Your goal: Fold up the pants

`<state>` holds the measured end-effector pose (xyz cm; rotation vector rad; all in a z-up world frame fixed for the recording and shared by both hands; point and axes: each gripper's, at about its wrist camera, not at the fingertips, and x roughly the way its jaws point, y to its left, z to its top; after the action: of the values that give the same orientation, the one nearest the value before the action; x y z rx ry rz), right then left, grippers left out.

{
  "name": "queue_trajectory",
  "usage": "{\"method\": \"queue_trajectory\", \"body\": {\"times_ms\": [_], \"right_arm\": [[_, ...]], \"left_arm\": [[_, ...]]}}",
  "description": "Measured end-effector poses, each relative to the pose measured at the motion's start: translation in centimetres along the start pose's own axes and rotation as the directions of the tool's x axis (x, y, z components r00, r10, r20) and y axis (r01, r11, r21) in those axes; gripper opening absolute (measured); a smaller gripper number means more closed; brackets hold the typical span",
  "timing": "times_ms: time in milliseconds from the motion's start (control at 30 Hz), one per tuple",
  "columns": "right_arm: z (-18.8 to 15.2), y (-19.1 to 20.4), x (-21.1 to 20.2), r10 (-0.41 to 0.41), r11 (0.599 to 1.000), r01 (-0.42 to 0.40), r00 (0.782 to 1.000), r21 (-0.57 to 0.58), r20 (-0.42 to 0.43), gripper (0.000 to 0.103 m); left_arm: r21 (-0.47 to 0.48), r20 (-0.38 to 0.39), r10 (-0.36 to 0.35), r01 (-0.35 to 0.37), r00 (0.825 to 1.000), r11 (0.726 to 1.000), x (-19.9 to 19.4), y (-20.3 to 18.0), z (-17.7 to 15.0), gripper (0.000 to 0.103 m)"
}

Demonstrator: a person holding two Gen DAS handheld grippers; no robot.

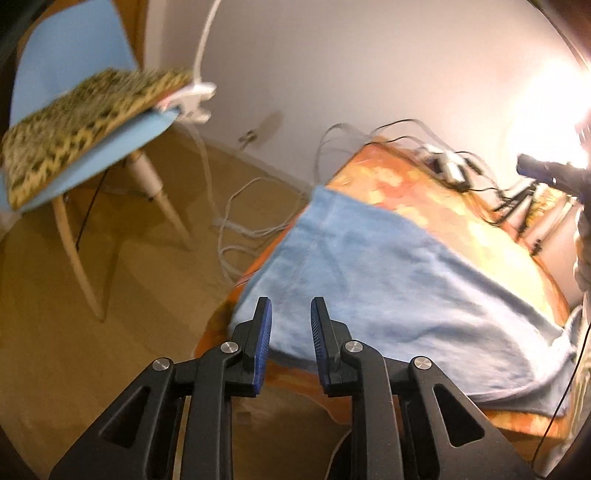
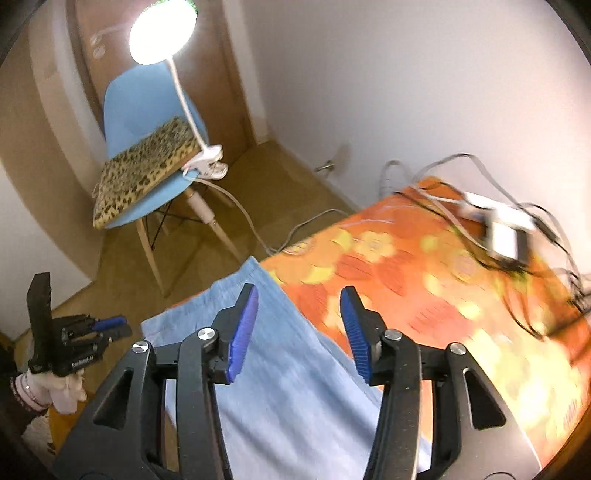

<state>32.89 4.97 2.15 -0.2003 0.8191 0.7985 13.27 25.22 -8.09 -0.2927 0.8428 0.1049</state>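
Light blue pants (image 1: 388, 280) lie spread on a table with an orange flowered cloth (image 1: 461, 218); one end hangs over the table's left edge. My left gripper (image 1: 291, 308) is open and empty, just above the pants near that edge. In the right wrist view the pants (image 2: 295, 369) run under my right gripper (image 2: 299, 295), which is wide open and empty above their far end. The left gripper (image 2: 110, 325) also shows at the far left of that view, off the table's side. The orange cloth (image 2: 424, 280) lies to the right.
A blue chair (image 2: 147, 110) with a leopard-print cushion (image 2: 144, 170) stands on the floor beyond the table, with a lit clamp lamp (image 2: 162, 29) clipped to it. White and black cables and a power adapter (image 2: 506, 232) lie at the table's far end. A white wall is behind.
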Motion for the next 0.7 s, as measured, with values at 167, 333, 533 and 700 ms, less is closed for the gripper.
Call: {"method": "queue_trajectory", "body": {"times_ms": [167,333,533,700], "right_arm": [[-4.0,-2.7,-10.0,-0.103,0.992,0.099,0.994,0.082,0.042,0.052],[-9.1,-5.8,-19.6,-0.208,0.96,0.191,0.976,0.203,0.068,0.054],[-16.8,-9.6,-30.4,-0.361,0.879,0.31,0.929,0.362,0.081,0.061],[-23.3,-12.5,-36.9,-0.461,0.793,0.376,0.885,0.478,0.069,0.062]], "left_arm": [[0.107,0.01,-0.089,0.087,0.996,0.99,-2.4,-4.0,2.3,0.025],[0.219,0.016,-0.171,0.163,0.985,0.962,-4.7,-9.4,5.5,0.025],[0.356,0.01,-0.284,0.262,0.959,0.897,-6.3,-17.5,6.4,0.031],[0.445,-0.068,-0.345,0.338,0.936,0.83,-5.1,-24.2,5.2,0.033]]}}
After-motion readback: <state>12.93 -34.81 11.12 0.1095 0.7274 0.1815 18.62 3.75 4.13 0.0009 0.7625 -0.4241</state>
